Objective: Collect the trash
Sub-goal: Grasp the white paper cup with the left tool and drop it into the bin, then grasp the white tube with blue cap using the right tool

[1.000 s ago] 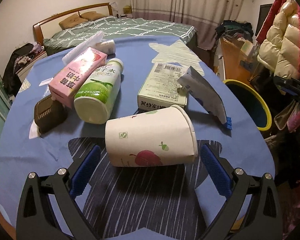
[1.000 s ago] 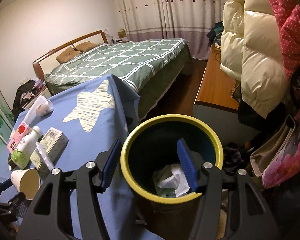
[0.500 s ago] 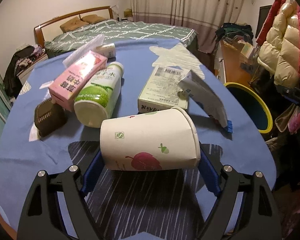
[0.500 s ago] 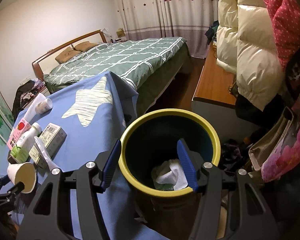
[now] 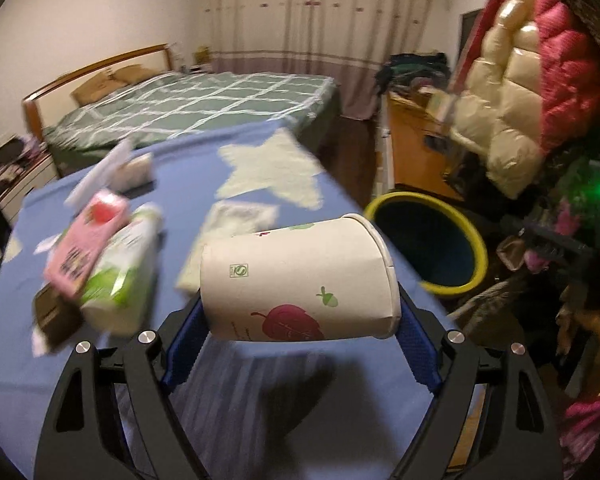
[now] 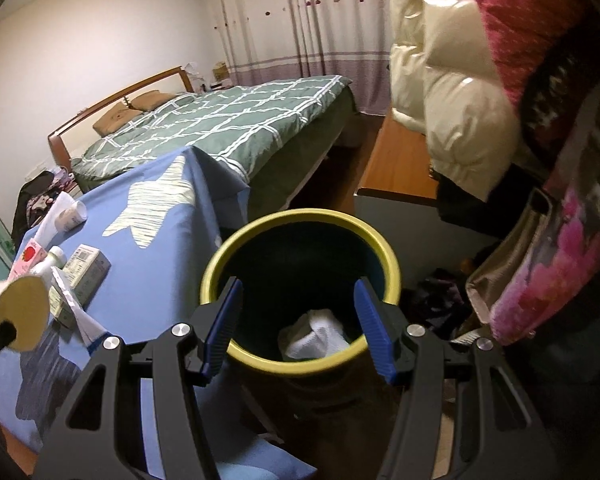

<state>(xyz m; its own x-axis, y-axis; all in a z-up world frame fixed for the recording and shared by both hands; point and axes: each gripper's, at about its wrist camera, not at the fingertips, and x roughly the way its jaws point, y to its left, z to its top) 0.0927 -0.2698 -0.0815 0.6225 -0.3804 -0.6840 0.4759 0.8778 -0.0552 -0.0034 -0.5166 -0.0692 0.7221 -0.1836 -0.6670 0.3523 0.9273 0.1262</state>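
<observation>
My left gripper (image 5: 298, 344) is shut on a white paper cup (image 5: 296, 278) lying sideways, held above the blue tablecloth (image 5: 180, 360). The cup also shows at the left edge of the right wrist view (image 6: 20, 312). The yellow-rimmed trash bin (image 5: 428, 240) stands to the right past the table edge. My right gripper (image 6: 298, 328) is open and empty above the bin (image 6: 300, 220), which holds white crumpled tissue (image 6: 314, 338). A pink carton (image 5: 88, 244), a green-labelled bottle (image 5: 120, 276), a flat box (image 5: 236, 224) and a brown item (image 5: 54, 316) lie on the table.
A green-quilted bed (image 6: 228, 120) stands behind the table. Puffy coats (image 6: 460, 100) hang at the right over a wooden surface (image 6: 400, 160). A flowered bag (image 6: 540, 272) sits right of the bin. A tube (image 6: 74, 308) lies near the table edge.
My left gripper closed on the paper cup and lifted it off the table, swinging right toward the bin. The right gripper stayed open over the bin, shifting slightly.
</observation>
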